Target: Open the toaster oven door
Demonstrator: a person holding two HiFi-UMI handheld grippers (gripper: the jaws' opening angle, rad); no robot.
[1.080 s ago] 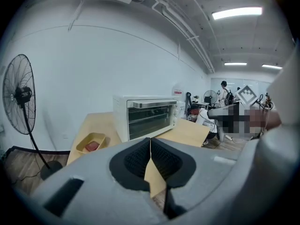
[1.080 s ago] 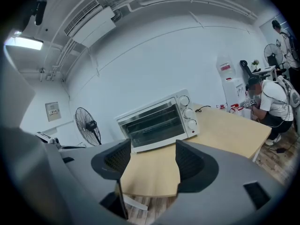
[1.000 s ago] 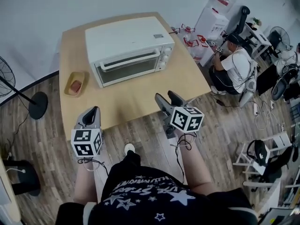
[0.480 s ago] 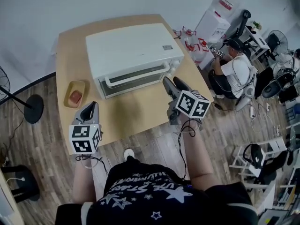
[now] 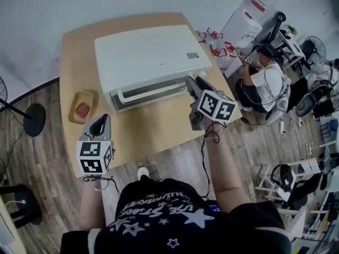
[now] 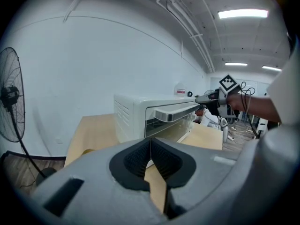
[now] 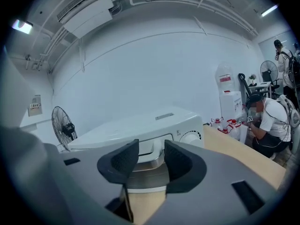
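A white toaster oven (image 5: 148,54) stands on the wooden table (image 5: 153,128), its glass door closed and a long white handle (image 5: 151,92) across the top of the door. My right gripper (image 5: 195,83) is at the handle's right end, its jaws closing. In the right gripper view the handle (image 7: 151,150) shows in the gap of the right gripper (image 7: 151,159), and the pads are not touching it. My left gripper (image 5: 100,125) hovers over the table's front left, shut and empty. In the left gripper view the left gripper (image 6: 150,150) points at the oven (image 6: 136,114).
A small wooden dish (image 5: 82,110) holding something pink sits left of the oven. A control knob (image 7: 190,136) is right of the door. A seated person (image 5: 265,81), a water dispenser (image 5: 246,23) and chairs are off the table's right side. A fan base (image 5: 32,119) stands at left.
My right gripper has moved forward and left from the table's front edge up to the handle's right end, and its jaws have narrowed. The left gripper has stayed almost still.
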